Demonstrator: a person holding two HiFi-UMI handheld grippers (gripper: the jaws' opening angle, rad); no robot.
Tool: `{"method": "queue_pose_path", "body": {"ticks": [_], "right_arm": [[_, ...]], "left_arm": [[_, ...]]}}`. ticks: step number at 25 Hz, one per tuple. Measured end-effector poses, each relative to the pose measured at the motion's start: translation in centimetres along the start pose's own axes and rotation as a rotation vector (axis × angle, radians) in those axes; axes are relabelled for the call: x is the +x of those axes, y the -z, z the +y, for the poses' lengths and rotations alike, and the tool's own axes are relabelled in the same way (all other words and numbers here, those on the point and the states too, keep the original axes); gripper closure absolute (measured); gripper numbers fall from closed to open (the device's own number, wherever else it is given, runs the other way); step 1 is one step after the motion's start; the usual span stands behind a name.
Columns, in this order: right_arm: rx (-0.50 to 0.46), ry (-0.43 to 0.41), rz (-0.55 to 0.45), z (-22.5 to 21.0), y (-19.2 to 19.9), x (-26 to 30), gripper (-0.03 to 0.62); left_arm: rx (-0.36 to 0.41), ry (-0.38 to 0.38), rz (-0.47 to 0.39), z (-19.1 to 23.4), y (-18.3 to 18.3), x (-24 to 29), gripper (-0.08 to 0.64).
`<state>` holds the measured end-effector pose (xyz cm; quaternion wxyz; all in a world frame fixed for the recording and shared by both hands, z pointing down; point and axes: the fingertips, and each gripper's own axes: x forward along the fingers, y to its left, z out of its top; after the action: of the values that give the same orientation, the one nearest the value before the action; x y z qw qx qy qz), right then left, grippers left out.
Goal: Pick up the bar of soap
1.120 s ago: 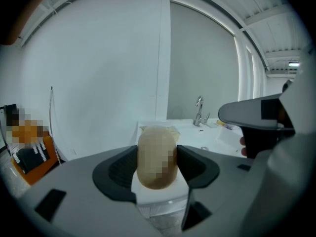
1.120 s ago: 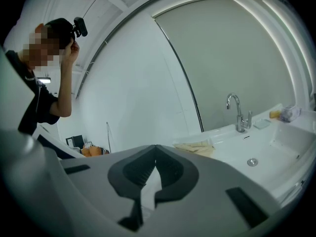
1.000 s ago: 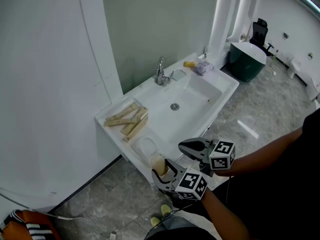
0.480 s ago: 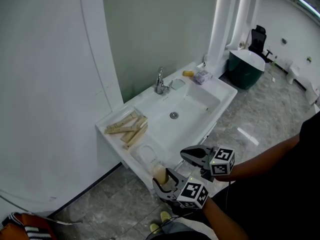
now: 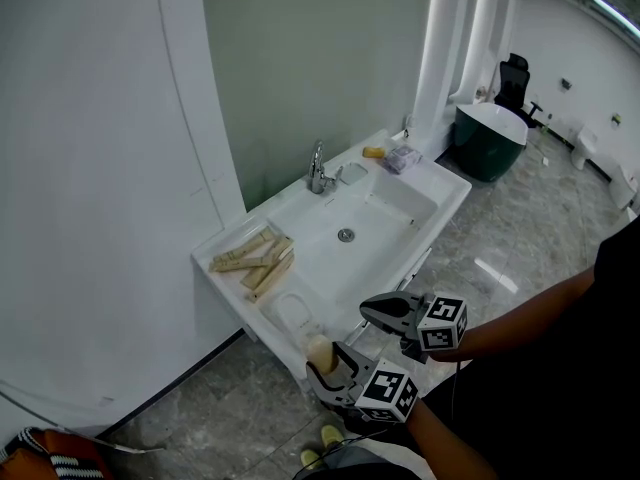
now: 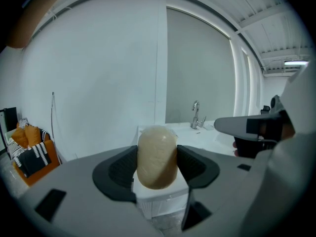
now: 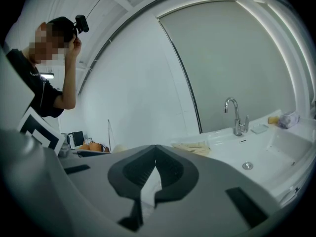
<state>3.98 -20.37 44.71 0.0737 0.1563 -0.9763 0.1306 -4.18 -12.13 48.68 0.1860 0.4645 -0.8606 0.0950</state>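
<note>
A grey-green wall [image 5: 320, 58] and a white curved partition [image 5: 90, 168] stand behind a white washbasin [image 5: 303, 204], which is set over a grey marbled floor [image 5: 530, 218]. The basin lies ahead of both grippers, with nothing between it and them.

Items on the counter, ahead of the left gripper [image 5: 322, 361]:
- a white oval dish [image 5: 292, 313] on the nearest corner, just ahead of the jaws
- a loose stack of pale wooden pieces [image 5: 252, 255] beyond the dish
- a chrome tap [image 5: 318, 168] farther on, behind the bowl and its drain [image 5: 346, 235]

At the far end of the counter, well away from either gripper, lie a small yellow item [image 5: 373, 152] and a crumpled clear packet [image 5: 402, 158]. A dark green tub [image 5: 490, 128] and a black office chair [image 5: 514, 73] stand beyond that end. An orange bag [image 5: 45, 456] lies on the floor far to the left of the left gripper.

The left gripper is clamped on the bar of soap [image 6: 157, 154], with one dark pad against each side. The bar is in the air, clear of the counter and just short of the dish corner. It stands on end between the jaws: a pale cream, smooth, matte oval with rounded ends, rising above the pad tops.

The right gripper [image 5: 372, 308] hangs just to the right of the left one, jaw tips brought together with nothing between them. In the right gripper view a person [image 7: 42, 90] in a dark top appears to that gripper's left, one hand raised to the head
</note>
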Motion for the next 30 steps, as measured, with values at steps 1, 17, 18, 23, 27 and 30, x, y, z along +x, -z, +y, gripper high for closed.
{"method": "queue_pose_path", "body": {"ticks": [1,17,18,23,27,30], "right_arm": [[-0.003,0.001,-0.002,0.0,-0.1,-0.1,0.588],[-0.030,-0.044,-0.020,1.5,-0.7,-1.3,0.588],[-0.035,-0.049,-0.019,1.7,-0.8,-1.4,0.588],[-0.035,-0.064,-0.024,2.5,-0.7,-2.0,0.588],[-0.017,-0.069,-0.047,2.9,-1.5,-2.5,0.588],[-0.014,-0.072,-0.054,3.0,-2.1,-2.9,0.588]], "left_arm": [[0.000,0.002,0.000,0.0,-0.1,-0.2,0.291],[0.002,-0.012,-0.048,0.2,-1.5,-3.1,0.291],[-0.003,-0.017,-0.050,0.2,-1.6,-3.3,0.291],[-0.038,-0.033,-0.077,0.5,-2.3,-4.4,0.291],[-0.039,-0.039,-0.090,0.6,-2.5,-5.3,0.291],[-0.046,-0.038,-0.097,0.3,-2.8,-5.8,0.291]]}}
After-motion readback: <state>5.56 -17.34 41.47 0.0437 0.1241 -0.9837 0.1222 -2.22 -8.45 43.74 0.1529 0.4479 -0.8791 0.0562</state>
